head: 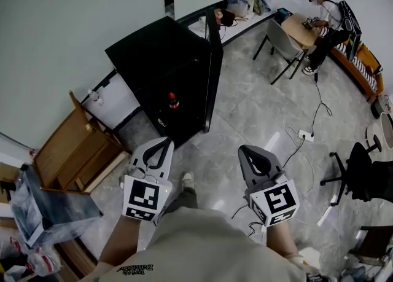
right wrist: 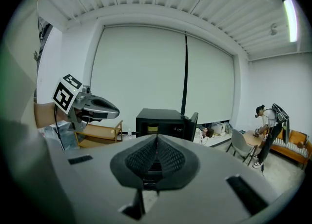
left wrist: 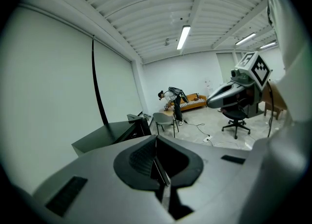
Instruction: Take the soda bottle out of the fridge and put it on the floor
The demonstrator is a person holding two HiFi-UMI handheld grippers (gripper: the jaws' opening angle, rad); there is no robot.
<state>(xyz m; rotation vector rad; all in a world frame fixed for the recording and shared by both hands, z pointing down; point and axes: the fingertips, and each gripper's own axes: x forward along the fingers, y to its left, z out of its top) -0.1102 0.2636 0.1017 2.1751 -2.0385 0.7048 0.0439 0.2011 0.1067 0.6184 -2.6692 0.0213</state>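
Observation:
The black fridge (head: 166, 59) stands against the wall with its door (head: 212, 72) swung open. Inside it, low down, stands the soda bottle (head: 174, 100), dark with a red cap. Both grippers are held up in front of the person's chest, well short of the fridge. My left gripper (head: 166, 142) points at the fridge's lower front, jaws shut with nothing between them. My right gripper (head: 246, 150) is level with it to the right, also shut and empty. In the right gripper view the fridge (right wrist: 163, 120) sits straight ahead beyond the closed jaws (right wrist: 156, 138).
A wooden shelf unit (head: 73, 152) stands left of the fridge, with a plastic bin (head: 37, 207) nearer. A power strip and cable (head: 305, 134) lie on the floor to the right, beside an office chair (head: 362, 173). A grey chair (head: 282, 41) and a seated person (head: 325, 16) are farther off.

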